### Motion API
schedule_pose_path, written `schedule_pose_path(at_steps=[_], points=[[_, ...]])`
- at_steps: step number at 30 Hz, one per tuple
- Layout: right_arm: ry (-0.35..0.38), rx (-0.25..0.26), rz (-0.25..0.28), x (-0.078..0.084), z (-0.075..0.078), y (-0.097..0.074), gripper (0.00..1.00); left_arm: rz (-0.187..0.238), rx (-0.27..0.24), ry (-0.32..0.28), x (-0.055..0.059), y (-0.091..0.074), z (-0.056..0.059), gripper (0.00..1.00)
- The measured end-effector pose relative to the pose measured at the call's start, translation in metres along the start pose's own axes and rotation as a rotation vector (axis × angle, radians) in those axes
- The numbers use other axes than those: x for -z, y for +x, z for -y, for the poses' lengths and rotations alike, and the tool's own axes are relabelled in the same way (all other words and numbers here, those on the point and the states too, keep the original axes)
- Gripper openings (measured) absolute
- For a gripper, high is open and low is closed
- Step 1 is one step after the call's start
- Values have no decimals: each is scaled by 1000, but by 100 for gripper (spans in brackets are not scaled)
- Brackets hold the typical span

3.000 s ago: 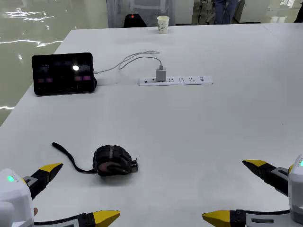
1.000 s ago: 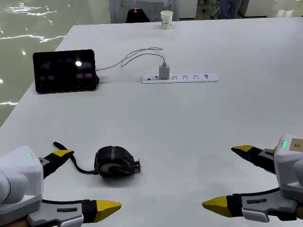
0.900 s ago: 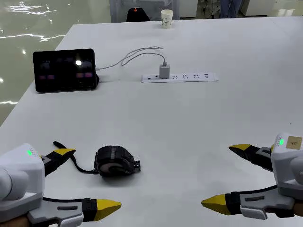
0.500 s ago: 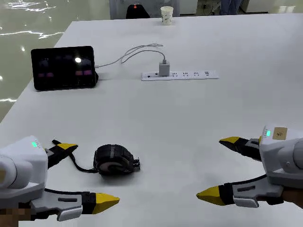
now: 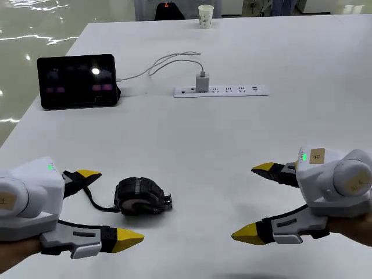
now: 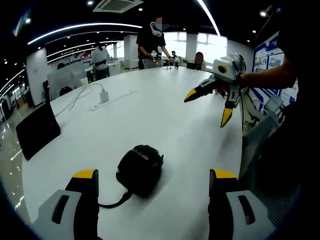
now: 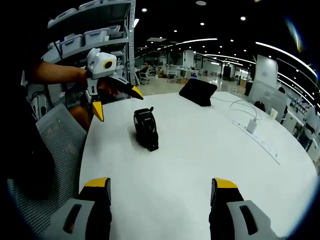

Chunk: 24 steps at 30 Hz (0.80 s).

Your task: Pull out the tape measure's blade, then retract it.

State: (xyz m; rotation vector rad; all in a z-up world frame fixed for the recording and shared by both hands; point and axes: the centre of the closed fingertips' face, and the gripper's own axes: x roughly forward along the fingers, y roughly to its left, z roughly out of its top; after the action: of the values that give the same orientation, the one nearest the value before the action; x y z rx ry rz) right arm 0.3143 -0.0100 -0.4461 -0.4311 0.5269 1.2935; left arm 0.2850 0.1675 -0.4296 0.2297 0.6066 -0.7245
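A black tape measure (image 5: 139,197) lies on the white table (image 5: 232,139), its black wrist strap (image 5: 87,192) trailing to the left. In the left gripper view the tape measure (image 6: 140,170) sits just ahead of and between the jaws. My left gripper (image 5: 107,206) is open, its yellow-tipped jaws on either side of the strap end, not touching the case. My right gripper (image 5: 256,200) is open too, well to the right of the tape measure (image 7: 146,128), with nothing between its fingers. The blade is inside the case.
A dark tablet (image 5: 77,81) stands at the back left, cabled to a charger in a white power strip (image 5: 221,90). A paper cup (image 5: 206,15) sits at the far edge. The table's left edge drops to a glossy floor. People stand beyond the table in the left gripper view.
Both grippers have moved inward and forward over the table, the left one closing in on the tape measure's strap. The tape measure has not moved.
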Motion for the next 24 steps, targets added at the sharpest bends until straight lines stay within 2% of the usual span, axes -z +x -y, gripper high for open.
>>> schedule_pose_path(at_steps=[11,24], points=[[-85,-51,-7,-9,2,18,74,-31,35,39,3,8,-1,77],[-177,-129,-29,-17,-2,48,64,-106,65,112,12,20,-7,65]])
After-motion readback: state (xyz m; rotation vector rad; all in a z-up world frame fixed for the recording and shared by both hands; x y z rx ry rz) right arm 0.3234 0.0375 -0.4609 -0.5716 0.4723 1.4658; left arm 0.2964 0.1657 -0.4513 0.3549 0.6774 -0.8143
